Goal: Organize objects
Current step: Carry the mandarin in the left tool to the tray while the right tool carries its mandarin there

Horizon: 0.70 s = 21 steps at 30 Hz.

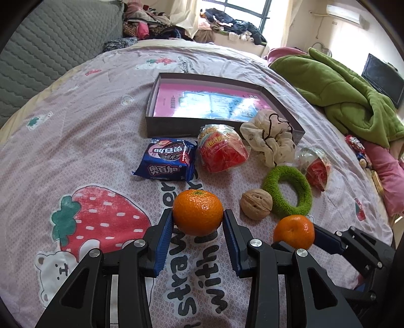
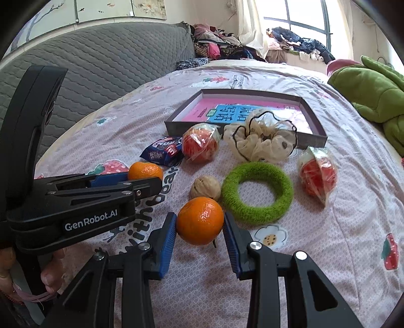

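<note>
Here, left tool (image 1: 198, 218) grasping tangerine (image 1: 198, 212), right tool (image 2: 199, 224) grasping another tangerine (image 2: 200, 220), walnut (image 2: 205, 188) just beyond.

We are in a home bedroom: a bed (image 1: 75, 131) under a strawberry-print sheet, a grey quilted headboard (image 2: 101, 73), heaped clothes (image 2: 217, 48) by the window (image 2: 303, 22), and a green blanket (image 1: 353, 96) alongside.
</note>
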Tool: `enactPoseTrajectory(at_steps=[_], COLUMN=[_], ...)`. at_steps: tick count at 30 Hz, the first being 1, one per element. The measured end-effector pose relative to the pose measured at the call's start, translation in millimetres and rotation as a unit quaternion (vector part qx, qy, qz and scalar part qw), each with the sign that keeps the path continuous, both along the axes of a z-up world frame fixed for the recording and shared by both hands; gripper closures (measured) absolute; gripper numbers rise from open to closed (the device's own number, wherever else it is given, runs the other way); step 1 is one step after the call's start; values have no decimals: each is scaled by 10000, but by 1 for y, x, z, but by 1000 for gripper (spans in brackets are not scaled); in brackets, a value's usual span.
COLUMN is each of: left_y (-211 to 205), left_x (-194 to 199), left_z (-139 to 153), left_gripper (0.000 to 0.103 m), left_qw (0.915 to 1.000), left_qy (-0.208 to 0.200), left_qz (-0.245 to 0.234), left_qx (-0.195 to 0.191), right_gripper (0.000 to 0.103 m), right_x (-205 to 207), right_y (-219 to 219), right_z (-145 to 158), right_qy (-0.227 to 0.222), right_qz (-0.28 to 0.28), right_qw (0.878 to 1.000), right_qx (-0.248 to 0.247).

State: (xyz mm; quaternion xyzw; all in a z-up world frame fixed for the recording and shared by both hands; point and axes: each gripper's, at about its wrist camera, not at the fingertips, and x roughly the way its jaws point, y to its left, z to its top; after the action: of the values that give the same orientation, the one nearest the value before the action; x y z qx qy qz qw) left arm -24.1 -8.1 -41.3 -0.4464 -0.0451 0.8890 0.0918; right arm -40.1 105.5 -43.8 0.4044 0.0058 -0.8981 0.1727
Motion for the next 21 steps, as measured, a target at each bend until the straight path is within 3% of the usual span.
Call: enactPoseTrajectory(at_steps=[21], left_y=[11], left_x=[-5], left_z=[28], left_gripper=[62], left_qw=[9993], left_qy=[345], left_qz=[-144], left_qx=[12], right_gripper=[65], right_x=[-20], right_y=[20], right_z=[36], right_qy=[495], right_qz=[-206], right_qw=[9986], right_qx=[36])
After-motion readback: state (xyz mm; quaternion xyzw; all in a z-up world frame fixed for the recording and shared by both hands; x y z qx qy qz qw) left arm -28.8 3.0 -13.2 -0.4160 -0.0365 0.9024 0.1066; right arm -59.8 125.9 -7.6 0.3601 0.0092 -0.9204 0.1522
